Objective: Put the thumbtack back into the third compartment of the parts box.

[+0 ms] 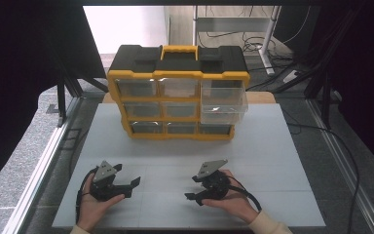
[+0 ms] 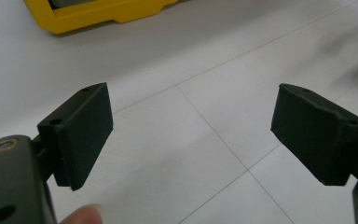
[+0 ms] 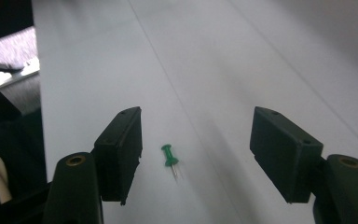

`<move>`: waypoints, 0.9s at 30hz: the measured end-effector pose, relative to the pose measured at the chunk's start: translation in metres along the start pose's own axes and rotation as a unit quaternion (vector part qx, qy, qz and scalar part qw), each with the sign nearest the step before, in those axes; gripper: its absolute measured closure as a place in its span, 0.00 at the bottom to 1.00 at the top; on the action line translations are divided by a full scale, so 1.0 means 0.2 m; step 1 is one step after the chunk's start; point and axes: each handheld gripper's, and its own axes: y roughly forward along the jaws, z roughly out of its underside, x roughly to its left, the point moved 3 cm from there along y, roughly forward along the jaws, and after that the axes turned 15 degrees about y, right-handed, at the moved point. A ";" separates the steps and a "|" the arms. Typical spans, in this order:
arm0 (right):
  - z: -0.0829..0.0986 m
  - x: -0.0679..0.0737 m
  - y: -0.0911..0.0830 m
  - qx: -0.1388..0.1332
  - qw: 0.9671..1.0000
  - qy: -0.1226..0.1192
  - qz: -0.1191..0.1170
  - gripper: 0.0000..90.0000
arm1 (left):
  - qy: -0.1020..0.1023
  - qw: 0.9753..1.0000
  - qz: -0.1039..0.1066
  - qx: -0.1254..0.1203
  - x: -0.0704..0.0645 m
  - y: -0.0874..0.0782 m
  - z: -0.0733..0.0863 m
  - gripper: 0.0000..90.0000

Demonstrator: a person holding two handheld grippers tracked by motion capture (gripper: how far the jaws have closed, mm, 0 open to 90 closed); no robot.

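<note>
Presently the work in hand appears to be picking up a green pushpin (image 3: 170, 157), which lies on its side on the white table (image 1: 272, 146), well in front of the yellow drawer cabinet (image 1: 177, 97) and just ahead of the right gripper (image 3: 196, 154). One clear drawer (image 1: 223, 105) at the cabinet's right side stands pulled out; the likely destination, though that is a judgement only.

Right gripper: jaws wide apart, nothing between the pads. In the right gripper view the pin rests on the table between the two jaws, nearer the left one, its metal point turned toward the camera. To do the step well, the gripper should be shifted so the pin sits centred, lowered until the pads nearly touch the table, and closed on the green plastic head, not the thin shaft, which would likely slip or roll.

Left gripper (image 2: 191, 135): jaws likewise wide apart and empty, over bare table; a corner of the cabinet shows at the top of its view.

Pose, from the high view: both hands rest low on the table's near edge, well short of the cabinet. The left hand (image 1: 95, 202) cradles its gripper from beneath, angled inward; the right hand (image 1: 233, 197) does the same, jaws pointing left.
</note>
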 end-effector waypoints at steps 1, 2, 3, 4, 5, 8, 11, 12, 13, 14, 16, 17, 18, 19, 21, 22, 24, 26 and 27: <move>0.01 0.01 0.02 0.006 1.000 -0.001 0.003 0.39 | 0.000 1.000 0.000 0.000 0.00 0.00 0.00 0.15; 0.01 0.01 0.03 0.014 1.000 -0.007 0.007 0.39 | 0.001 1.000 0.000 0.000 0.00 0.00 0.00 0.15; 0.02 0.02 0.04 0.020 1.000 -0.012 0.010 0.40 | 0.001 1.000 0.000 0.000 0.00 0.00 0.00 0.15; 0.03 0.02 0.05 0.027 0.999 -0.020 0.014 0.41 | 0.000 1.000 0.000 0.000 0.00 0.00 0.00 0.15; 0.03 0.03 0.06 0.031 0.999 -0.021 0.016 0.41 | 0.000 1.000 0.000 0.000 0.00 0.00 0.00 0.15; 0.05 0.04 0.08 0.042 0.998 -0.033 0.025 0.47 | 0.000 1.000 0.001 0.000 0.00 0.00 0.00 0.15; 0.06 0.05 0.09 0.056 0.997 -0.046 0.039 0.56 | 0.000 1.000 0.001 0.000 0.00 0.00 0.00 0.15; 0.06 0.06 0.09 0.058 0.996 -0.045 0.042 0.59 | 0.000 1.000 0.001 0.000 0.00 0.00 0.00 0.15; 0.06 0.07 0.09 0.063 0.996 -0.045 0.040 0.65 | 0.000 1.000 0.001 0.001 0.00 0.00 0.00 0.15; 0.06 0.07 0.09 0.065 0.996 -0.043 0.041 0.69 | 0.000 1.000 0.001 0.001 0.00 0.00 0.00 0.15; 0.06 0.08 0.09 0.067 0.996 -0.042 0.040 0.78 | 0.001 1.000 0.001 0.002 0.00 0.00 0.00 0.15; 0.06 0.08 0.09 0.069 0.996 -0.040 0.040 0.82 | 0.002 1.000 0.001 0.002 0.00 0.00 0.00 0.15; 0.05 0.08 0.09 0.071 0.996 -0.040 0.042 0.86 | 0.002 1.000 0.001 0.002 0.00 0.00 0.00 0.15; 0.05 0.08 0.09 0.072 0.996 -0.038 0.042 0.91 | 0.002 1.000 0.001 0.002 0.00 0.00 0.00 0.15; 0.05 0.07 0.09 0.072 0.996 -0.031 0.039 0.92 | 0.001 1.000 0.001 0.002 0.00 0.00 0.00 0.15; 0.05 0.07 0.09 0.072 0.996 -0.031 0.039 0.92 | 0.001 1.000 0.001 0.001 0.00 0.00 0.00 0.15; 0.05 0.08 0.09 0.071 0.996 -0.030 0.038 0.92 | 0.002 1.000 0.001 0.001 0.00 0.00 0.00 0.15; 0.05 0.07 0.09 0.068 0.997 -0.026 0.033 0.92 | 0.002 1.000 0.001 0.002 0.00 0.00 0.00 0.15; 0.05 0.07 0.08 0.068 0.997 -0.019 0.031 0.92 | 0.002 1.000 0.001 0.002 0.00 0.00 0.00 0.15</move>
